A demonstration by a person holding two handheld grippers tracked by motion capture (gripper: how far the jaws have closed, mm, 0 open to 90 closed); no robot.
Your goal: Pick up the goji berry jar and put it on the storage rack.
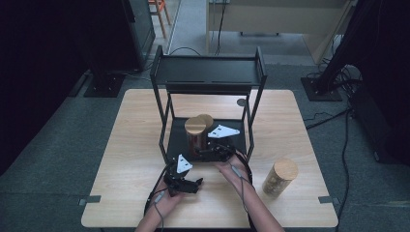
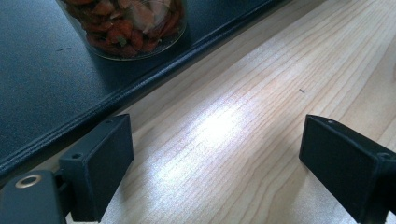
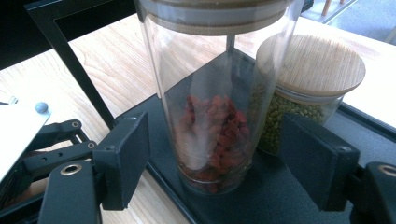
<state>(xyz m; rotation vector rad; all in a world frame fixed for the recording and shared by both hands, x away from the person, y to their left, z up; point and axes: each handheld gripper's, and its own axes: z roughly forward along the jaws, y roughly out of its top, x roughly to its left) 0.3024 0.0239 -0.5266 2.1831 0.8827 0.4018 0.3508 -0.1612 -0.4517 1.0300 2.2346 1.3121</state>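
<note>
left gripper (image 1: pixel 186 182): rests low over the table (image 1: pixel 135 140), just in front of the rack's lower shelf (image 2: pixel 42 88). Jaws spread wide, nothing between them but bare wood. Touches nothing that can be seen.
tall jar (image 3: pixel 212 107): stands on the rack's lower shelf (image 1: pixel 176 140), front edge, upright, wooden lid (image 1: pixel 195 125) on. Clear glass, red dried bits fill only the bottom part.
handling: judged light for its size, rigid, smooth wall so likely slippery, and breakable. Tall and narrow, so it tips easily.
grip point: mid-wall, below the lid band, above the red fill; squeeze square across the diameter, not on the lid.
short jar (image 3: pixel 303 98): green beans inside, wooden lid, just behind the tall one, looks touching or nearly so. Risk of a knock on pull-out.
right gripper (image 3: pixel 217 158): at the shelf front, jaws wide apart, one either side of the tall jar's base. Pads (image 3: pixel 128 154) clear of the glass; no contact yet.
third jar (image 1: pixel 280 177): stands on the table at right, well apart.
</note>
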